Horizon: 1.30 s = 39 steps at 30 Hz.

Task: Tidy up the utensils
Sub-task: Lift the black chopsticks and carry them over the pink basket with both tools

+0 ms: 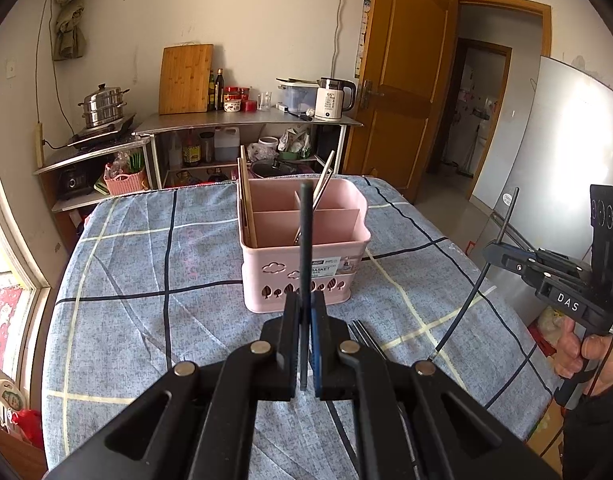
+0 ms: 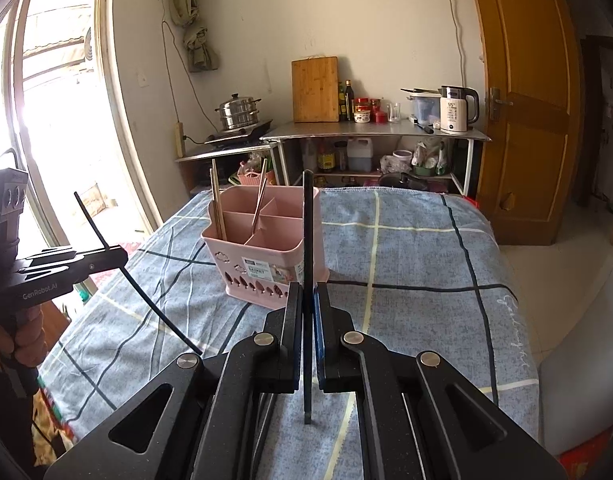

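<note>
A pink divided basket (image 1: 262, 276) (image 2: 226, 248) stands on the blue checked tablecloth. Wooden chopsticks (image 1: 246, 200) lean in its left compartment and metal chopsticks (image 1: 323, 182) in another. My left gripper (image 1: 305, 300) hovers just before the basket, shut on a black chopstick (image 1: 306, 232) held upright. My right gripper (image 2: 307, 292) is likewise shut on a black chopstick (image 2: 307, 220), also upright in front of the basket. Each gripper shows in the other's view: the right gripper (image 1: 493, 250) at the right edge, the left gripper (image 2: 118, 258) at the left. Two more black chopsticks (image 1: 366, 338) lie on the cloth.
Behind the table stands a steel counter (image 1: 246, 122) with a cutting board, bottles, a kettle (image 1: 332, 100) and a steamer pot (image 1: 104, 106). A window is at the left, a wooden door (image 1: 402, 92) and a fridge (image 1: 554, 168) at the right.
</note>
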Each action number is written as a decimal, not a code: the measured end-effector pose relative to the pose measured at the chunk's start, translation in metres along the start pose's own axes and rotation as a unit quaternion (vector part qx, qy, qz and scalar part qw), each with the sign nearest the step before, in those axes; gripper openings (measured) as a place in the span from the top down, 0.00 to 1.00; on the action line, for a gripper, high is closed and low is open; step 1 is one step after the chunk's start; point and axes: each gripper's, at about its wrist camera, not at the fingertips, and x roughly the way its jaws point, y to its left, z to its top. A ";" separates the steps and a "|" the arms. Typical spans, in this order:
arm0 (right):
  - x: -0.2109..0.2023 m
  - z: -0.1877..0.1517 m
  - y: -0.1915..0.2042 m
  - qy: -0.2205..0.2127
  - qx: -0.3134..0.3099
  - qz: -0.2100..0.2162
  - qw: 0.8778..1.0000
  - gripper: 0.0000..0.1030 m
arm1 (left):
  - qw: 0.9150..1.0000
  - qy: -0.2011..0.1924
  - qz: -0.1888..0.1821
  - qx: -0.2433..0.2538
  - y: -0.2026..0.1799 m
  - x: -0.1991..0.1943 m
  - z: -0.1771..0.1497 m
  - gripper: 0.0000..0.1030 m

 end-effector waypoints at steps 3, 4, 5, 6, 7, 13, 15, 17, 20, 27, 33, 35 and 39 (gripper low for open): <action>0.000 0.000 0.001 0.000 -0.002 0.001 1.000 0.95 | 1.000 0.000 0.000 0.002 -0.001 -0.001 0.000 0.94; -0.001 -0.001 0.001 -0.001 -0.004 0.003 1.000 0.95 | 1.000 0.000 0.000 0.003 -0.002 -0.002 0.000 0.94; -0.001 -0.001 0.001 -0.002 -0.005 0.004 1.000 0.95 | 1.000 -0.001 0.001 0.003 -0.003 -0.003 0.000 0.94; -0.002 0.000 0.002 -0.003 -0.007 0.004 1.000 0.95 | 1.000 -0.002 0.001 0.004 -0.004 -0.004 0.000 0.95; -0.003 0.000 0.002 -0.004 -0.008 0.005 1.000 0.95 | 1.000 -0.002 0.001 0.005 -0.005 -0.005 0.000 0.94; -0.007 0.008 0.008 -0.014 -0.014 0.014 1.000 0.95 | 1.000 -0.004 0.000 0.005 -0.002 -0.007 0.006 0.94; -0.007 0.014 0.011 -0.020 -0.018 0.017 0.999 0.95 | 1.000 -0.005 0.001 0.007 -0.002 -0.007 0.011 0.94; -0.005 0.021 0.016 -0.026 -0.022 0.021 0.999 0.95 | 1.000 -0.007 -0.001 0.008 -0.001 -0.007 0.018 0.95; -0.002 0.035 0.025 -0.036 -0.028 0.030 0.999 0.95 | 1.000 -0.015 -0.001 0.008 0.002 -0.009 0.032 0.94; 0.008 0.075 0.044 -0.075 -0.028 0.061 0.995 0.95 | 0.999 -0.047 -0.002 0.004 0.012 -0.015 0.072 0.94; 0.021 0.105 0.056 -0.101 -0.031 0.066 0.992 0.95 | 0.997 -0.074 0.000 -0.005 0.024 -0.015 0.103 0.95; 0.027 0.113 0.057 -0.106 -0.030 0.066 0.992 0.95 | 0.997 -0.083 -0.001 -0.006 0.028 -0.012 0.113 0.94; 0.042 0.126 0.057 -0.111 -0.021 0.067 0.991 0.95 | 0.996 -0.090 0.004 -0.007 0.035 -0.003 0.124 0.95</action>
